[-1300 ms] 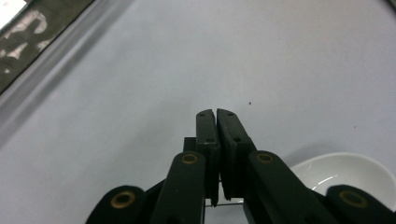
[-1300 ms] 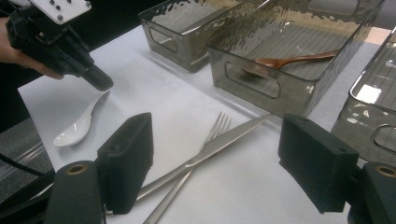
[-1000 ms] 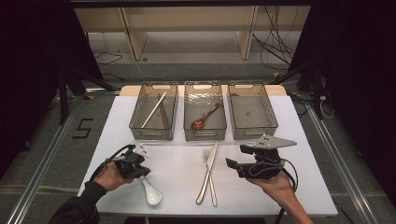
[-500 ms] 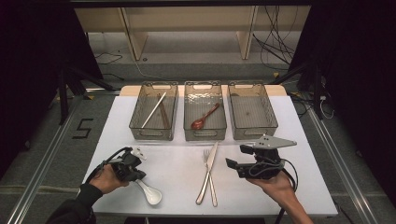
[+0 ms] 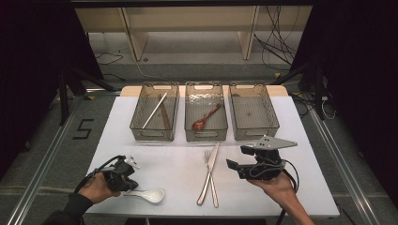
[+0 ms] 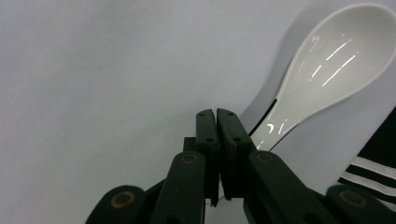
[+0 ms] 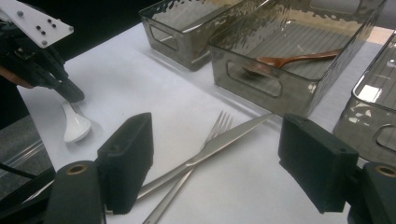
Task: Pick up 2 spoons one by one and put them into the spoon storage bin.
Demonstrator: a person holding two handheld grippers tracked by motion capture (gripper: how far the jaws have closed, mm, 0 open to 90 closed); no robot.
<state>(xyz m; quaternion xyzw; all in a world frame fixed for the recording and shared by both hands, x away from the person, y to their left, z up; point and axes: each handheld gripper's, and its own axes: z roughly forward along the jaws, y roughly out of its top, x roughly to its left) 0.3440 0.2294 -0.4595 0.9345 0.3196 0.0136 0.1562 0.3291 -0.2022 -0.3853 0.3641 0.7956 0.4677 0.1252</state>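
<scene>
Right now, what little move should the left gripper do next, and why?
Probably open a little and nudge sideways onto the white spoon's handle. The left gripper has its jaws pressed together with nothing between them, and the handle lies just beside them on the table.

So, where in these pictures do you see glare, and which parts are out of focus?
Left gripper view: bright streaks of glare on the bowl of the white spoon, while the near black jaws look soft. Right gripper view: the near jaws are blurred; the knife and fork are sharp and shiny. High view: evenly lit table, dark surroundings.
</scene>
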